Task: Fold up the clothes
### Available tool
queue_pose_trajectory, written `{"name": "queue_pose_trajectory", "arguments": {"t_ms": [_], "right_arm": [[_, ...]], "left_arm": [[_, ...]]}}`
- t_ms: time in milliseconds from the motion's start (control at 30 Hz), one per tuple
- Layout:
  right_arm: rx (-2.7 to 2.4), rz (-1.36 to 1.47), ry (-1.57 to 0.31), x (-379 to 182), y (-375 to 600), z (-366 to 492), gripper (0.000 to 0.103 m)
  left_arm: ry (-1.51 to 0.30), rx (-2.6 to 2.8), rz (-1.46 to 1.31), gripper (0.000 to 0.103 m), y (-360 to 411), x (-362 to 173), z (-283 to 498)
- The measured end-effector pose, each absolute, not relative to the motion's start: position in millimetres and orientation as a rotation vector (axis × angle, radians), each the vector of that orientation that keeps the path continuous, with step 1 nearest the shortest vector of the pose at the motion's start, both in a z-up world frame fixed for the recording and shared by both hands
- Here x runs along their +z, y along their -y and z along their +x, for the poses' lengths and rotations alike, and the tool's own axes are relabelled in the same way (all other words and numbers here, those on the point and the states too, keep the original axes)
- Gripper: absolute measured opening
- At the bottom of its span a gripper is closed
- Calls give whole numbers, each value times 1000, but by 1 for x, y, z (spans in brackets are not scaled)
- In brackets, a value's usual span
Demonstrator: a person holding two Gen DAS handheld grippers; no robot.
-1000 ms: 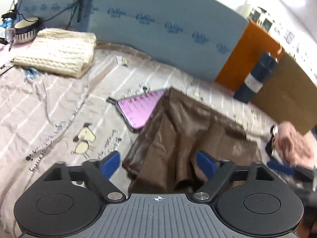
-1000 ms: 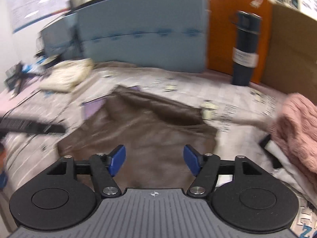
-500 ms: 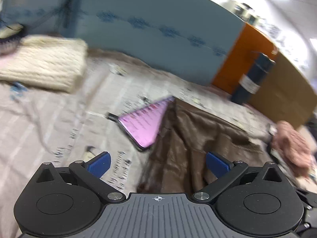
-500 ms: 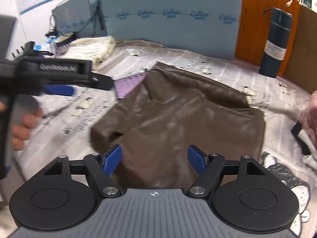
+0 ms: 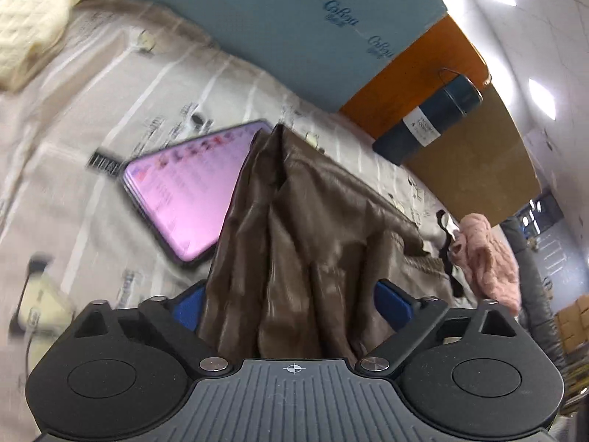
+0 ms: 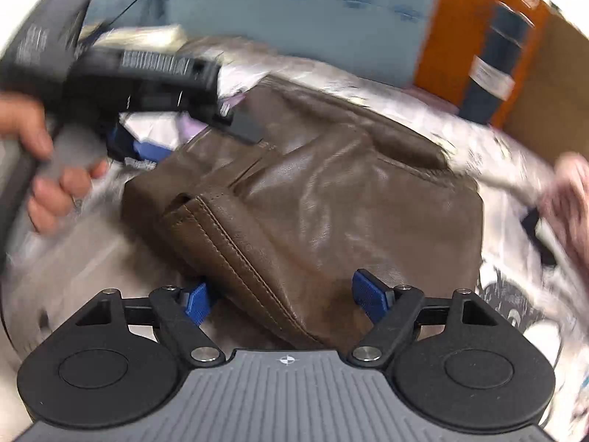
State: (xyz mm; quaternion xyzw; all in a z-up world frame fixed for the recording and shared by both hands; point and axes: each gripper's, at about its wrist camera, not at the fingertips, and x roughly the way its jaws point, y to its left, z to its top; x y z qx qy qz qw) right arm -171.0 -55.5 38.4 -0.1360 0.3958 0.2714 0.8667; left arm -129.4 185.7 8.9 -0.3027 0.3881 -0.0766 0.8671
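Note:
A brown leather garment (image 6: 313, 191) lies partly folded on the printed bedsheet (image 5: 92, 103). In the left wrist view the garment (image 5: 294, 250) fills the space between my left gripper's (image 5: 291, 302) open blue fingers, its near edge bunched against them. My right gripper (image 6: 287, 296) is open, its fingers on either side of the garment's stitched near edge. The left gripper's body (image 6: 147, 73) and the hand holding it show at the garment's far left corner in the right wrist view.
A phone with a lit pink screen (image 5: 187, 191) lies partly under the garment's left edge. A folded cream knit (image 5: 29, 22) lies far left, a pink knit (image 5: 486, 258) right. A dark bottle (image 5: 430, 121) stands by blue and orange boards.
Both grippers have moved in close to the garment, and its edges now lie between their open fingers. The left gripper has come down at the garment's far left corner.

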Motion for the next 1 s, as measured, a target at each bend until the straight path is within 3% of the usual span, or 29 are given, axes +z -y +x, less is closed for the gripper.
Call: {"name": "queue_pose_trajectory", "arguments": {"t_ms": [67,133,200,333,433,567,700,767,800,867,1000], "right_arm": [[548,-296,-798,38,54,-171,72],[541,-309,-769,37,50,-171,52],[524,-274,-768,38,49,-168,40],[498,-192,-767,47,54,-162,23],[495,-69,-788,54,65,-160,23],[502,78,-841,58,82,-150,33],[454,-52,-796,56,61,-151,34],[455,-91,-811,49,47,-146,30],[455,-105,-803,47,42,-146,20],[435,-107,-769,48,38,-145,17],[395,-181,-610,77,36,-154,13]], "left_arm": [[-803,-171,-616,76,-187,9,-118],[-798,-189,-608,74,-191,8,-107],[-801,-225,-559,73,-193,9,-93],[-834,-278,-506,73,-191,10,-71],[-836,-297,-495,68,-189,10,-75],[-859,-260,-574,38,-206,5,-72],[-866,-283,-523,35,-200,1,-68],[-854,-274,-486,30,-194,3,-63],[-844,-266,-455,25,-191,4,-59],[-825,-259,-405,16,-189,5,-54],[-807,-277,-335,12,-196,8,-44]]}}
